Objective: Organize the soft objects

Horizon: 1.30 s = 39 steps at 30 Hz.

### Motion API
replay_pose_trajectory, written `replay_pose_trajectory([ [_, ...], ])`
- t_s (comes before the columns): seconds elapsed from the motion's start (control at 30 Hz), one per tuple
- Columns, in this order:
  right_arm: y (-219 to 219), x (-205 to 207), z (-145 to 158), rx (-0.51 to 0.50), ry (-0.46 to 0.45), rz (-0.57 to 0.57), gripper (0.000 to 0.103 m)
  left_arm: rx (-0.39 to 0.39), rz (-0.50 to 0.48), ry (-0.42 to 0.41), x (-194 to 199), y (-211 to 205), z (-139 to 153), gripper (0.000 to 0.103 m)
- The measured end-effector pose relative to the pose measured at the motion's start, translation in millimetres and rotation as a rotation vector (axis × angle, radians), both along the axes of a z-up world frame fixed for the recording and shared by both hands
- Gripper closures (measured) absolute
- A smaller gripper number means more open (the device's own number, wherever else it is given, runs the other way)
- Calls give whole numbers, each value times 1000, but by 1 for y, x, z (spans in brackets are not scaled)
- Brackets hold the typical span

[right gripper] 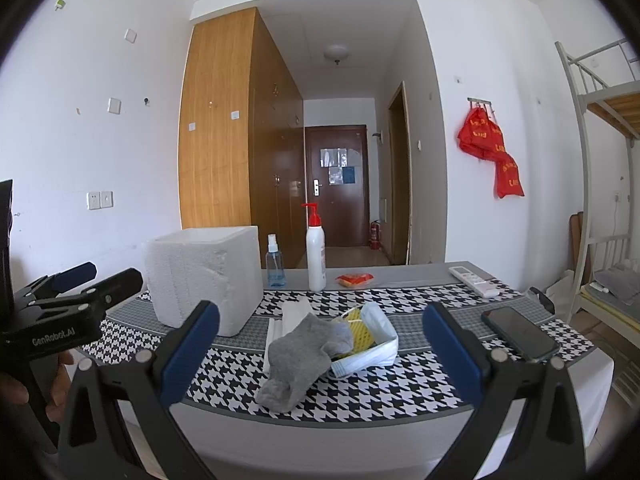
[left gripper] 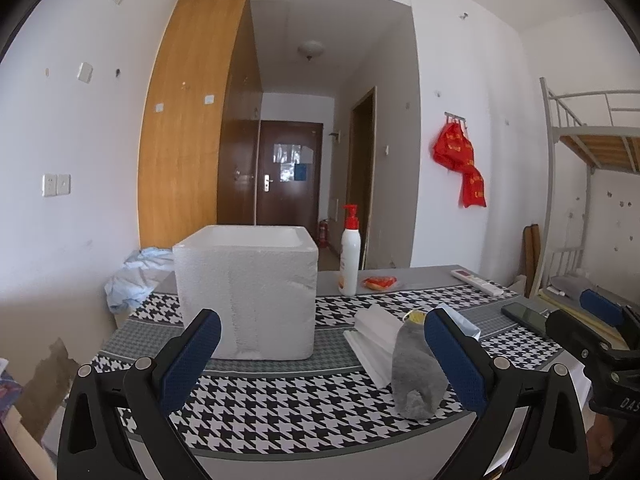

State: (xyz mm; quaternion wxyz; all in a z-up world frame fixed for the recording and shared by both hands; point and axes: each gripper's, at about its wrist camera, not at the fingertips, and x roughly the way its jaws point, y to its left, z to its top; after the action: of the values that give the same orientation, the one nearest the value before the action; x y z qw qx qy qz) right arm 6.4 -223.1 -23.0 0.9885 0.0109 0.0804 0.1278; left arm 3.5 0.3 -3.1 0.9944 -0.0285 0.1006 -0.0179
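Note:
A grey sock (right gripper: pixel 296 364) lies near the table's front edge, draped over a pile of white face masks (right gripper: pixel 372 344) and a yellow mesh sponge (right gripper: pixel 360 330). In the left wrist view the sock (left gripper: pixel 416 372) sits just left of my right finger. A white foam box (left gripper: pixel 246 292) stands open-topped on the left; it also shows in the right wrist view (right gripper: pixel 204 278). My left gripper (left gripper: pixel 322 356) is open and empty, facing the box. My right gripper (right gripper: pixel 320 354) is open and empty, with the sock between its fingers' line of sight.
A houndstooth cloth (right gripper: pixel 360 392) covers the table. A white pump bottle (right gripper: pixel 316 256), a small blue spray bottle (right gripper: pixel 275 262), a red packet (right gripper: pixel 355 279), a remote (right gripper: pixel 474 280) and a phone (right gripper: pixel 520 334) lie on it. Blue cloth (left gripper: pixel 132 280) is bunched beyond the table's left end.

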Motion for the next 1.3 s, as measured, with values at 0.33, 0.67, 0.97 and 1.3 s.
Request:
replay_pose_trajectory([
  [0.33, -1, -2, 1, -3, -8, -3, 0, 10, -3, -7, -3, -2, -1, 1],
  [0.67, -2, -3, 3, -2, -3, -7, 0, 25, -24, -5, -7, -8, -1, 1],
  [0.97, -3, -3, 1, 2, -5, -13, 0, 35, -20, 2, -6, -11, -3, 1],
  [1.3, -6, -3, -1, -6, -2, -22, 0, 36, -32, 12, -7, -13, -3, 1],
])
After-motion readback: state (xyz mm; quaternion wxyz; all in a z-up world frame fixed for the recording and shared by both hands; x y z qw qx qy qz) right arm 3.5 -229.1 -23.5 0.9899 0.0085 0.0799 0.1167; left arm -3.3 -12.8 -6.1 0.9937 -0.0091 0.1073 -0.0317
